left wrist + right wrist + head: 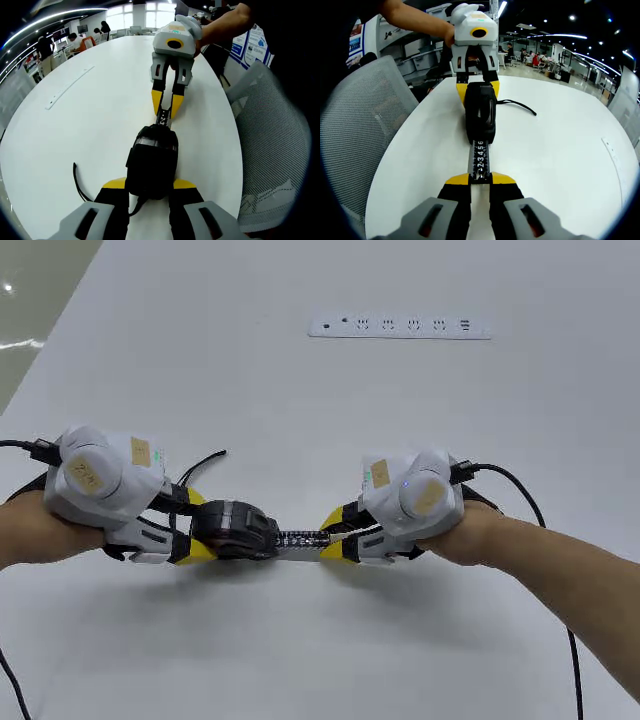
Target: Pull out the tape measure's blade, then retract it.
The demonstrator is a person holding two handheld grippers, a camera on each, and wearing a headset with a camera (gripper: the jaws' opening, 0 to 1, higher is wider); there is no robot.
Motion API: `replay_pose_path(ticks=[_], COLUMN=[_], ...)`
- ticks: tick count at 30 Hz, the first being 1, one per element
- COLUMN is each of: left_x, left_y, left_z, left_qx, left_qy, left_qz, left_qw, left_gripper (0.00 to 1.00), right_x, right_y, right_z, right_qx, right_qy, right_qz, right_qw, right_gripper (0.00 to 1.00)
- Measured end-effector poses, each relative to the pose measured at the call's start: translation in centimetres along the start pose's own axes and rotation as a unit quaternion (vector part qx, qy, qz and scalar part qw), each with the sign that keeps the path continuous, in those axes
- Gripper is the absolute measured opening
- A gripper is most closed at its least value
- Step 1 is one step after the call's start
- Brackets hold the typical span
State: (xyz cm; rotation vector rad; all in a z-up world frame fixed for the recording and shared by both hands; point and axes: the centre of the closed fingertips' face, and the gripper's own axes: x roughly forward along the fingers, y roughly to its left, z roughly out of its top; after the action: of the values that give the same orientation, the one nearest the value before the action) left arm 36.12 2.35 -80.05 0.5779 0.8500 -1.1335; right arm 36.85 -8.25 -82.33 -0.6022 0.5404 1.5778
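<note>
Nearest on the left, the left gripper [198,525] is seen with its yellow-tipped jaws clamped around the rear of the tape measure's black case [235,530]. The case is held low over the white table [300,400]; whether it touches the surface cannot be told. From the mouth of the case a short stretch of blade [480,160] is drawn out, and its printed scale can be read in the right gripper view. At the blade's free end the right gripper [335,535] is narrowed to a pinch on the blade, and the end hook is hidden between the jaws.

The pull-out is judged to be barely begun. For it to be done well, the case should be held fixed by the left gripper while the right one is drawn straight away along the blade's own line, so that the blade is neither twisted nor kinked. A firm pinch is called for, since a spring pull back toward the case is to be expected. For the return, the blade is better fed in slowly than let go.
</note>
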Motion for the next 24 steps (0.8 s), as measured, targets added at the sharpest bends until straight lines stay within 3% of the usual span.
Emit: replay_pose_path(ticks=[24], left_x=[0.0], left_y=[-0.1], left_z=[0.1], left_qx=[-0.003], left_qy=[0.002], left_qz=[-0.002], left_qw=[1.0000], left_gripper=[0.27], right_x=[-2.2], right_y=[0.1], right_z=[-1.6], right_qx=[-0.005], right_qy=[0.003], right_qz=[-0.002], right_qw=[1.0000], right_gripper=[0.11])
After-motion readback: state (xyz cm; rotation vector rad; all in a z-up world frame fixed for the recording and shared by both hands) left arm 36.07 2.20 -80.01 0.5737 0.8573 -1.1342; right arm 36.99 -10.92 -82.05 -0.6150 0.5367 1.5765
